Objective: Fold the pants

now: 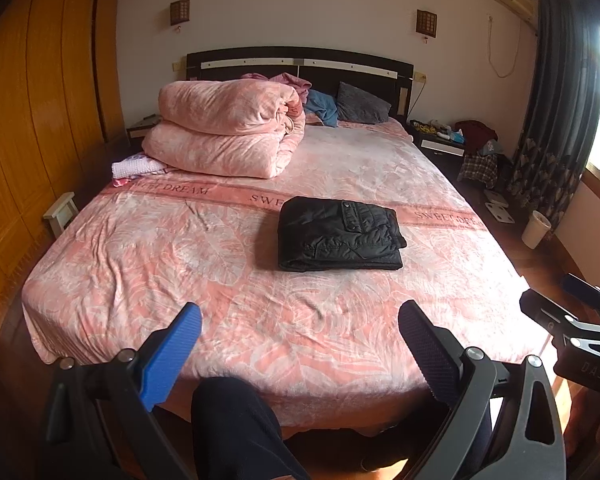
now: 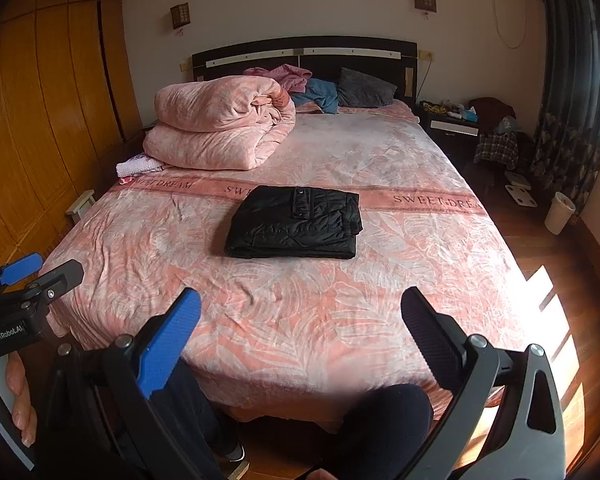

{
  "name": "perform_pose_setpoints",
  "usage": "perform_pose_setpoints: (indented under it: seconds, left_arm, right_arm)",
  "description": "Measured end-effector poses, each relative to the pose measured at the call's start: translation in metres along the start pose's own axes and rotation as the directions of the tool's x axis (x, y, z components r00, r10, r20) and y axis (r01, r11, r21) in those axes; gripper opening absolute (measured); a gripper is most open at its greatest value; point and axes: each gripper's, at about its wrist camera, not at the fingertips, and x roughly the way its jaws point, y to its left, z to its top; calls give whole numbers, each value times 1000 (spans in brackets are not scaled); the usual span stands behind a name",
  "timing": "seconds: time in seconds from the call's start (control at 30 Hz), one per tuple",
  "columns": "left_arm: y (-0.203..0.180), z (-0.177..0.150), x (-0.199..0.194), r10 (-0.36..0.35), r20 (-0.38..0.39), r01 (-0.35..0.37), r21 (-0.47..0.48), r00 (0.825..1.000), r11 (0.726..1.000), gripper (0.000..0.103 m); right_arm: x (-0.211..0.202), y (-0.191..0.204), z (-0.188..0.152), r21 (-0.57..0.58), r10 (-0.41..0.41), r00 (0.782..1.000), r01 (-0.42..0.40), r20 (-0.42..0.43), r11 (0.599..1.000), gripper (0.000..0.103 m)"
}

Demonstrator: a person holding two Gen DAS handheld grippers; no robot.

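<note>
Both tongs, left tongs (image 1: 300, 344) and right tongs (image 2: 300, 332), gape wide, empty.

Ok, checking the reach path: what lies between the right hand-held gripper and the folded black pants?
Only bare pink bedspread between the right hand-held gripper and the pants, per the right wrist view.

Black pants (image 1: 340, 234) on pink leaf-patterned bedspread (image 1: 180, 264); orange-brown wardrobe (image 1: 32, 120).
</note>
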Motion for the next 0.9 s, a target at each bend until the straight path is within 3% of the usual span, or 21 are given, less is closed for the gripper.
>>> perform_pose_setpoints:
  seconds: [0.4,0.9]
  left_arm:
    - [-3,-2,8,-23,8,23,14,1000,1000,99]
    - [-9,4,1,26,75,-28,19,997,999,99]
  right_arm:
    - [10,1,-2,2,8,1000,-8,-20,1000,100]
    - [20,-3,-5,37,12,1000,-11,-18,999,100]
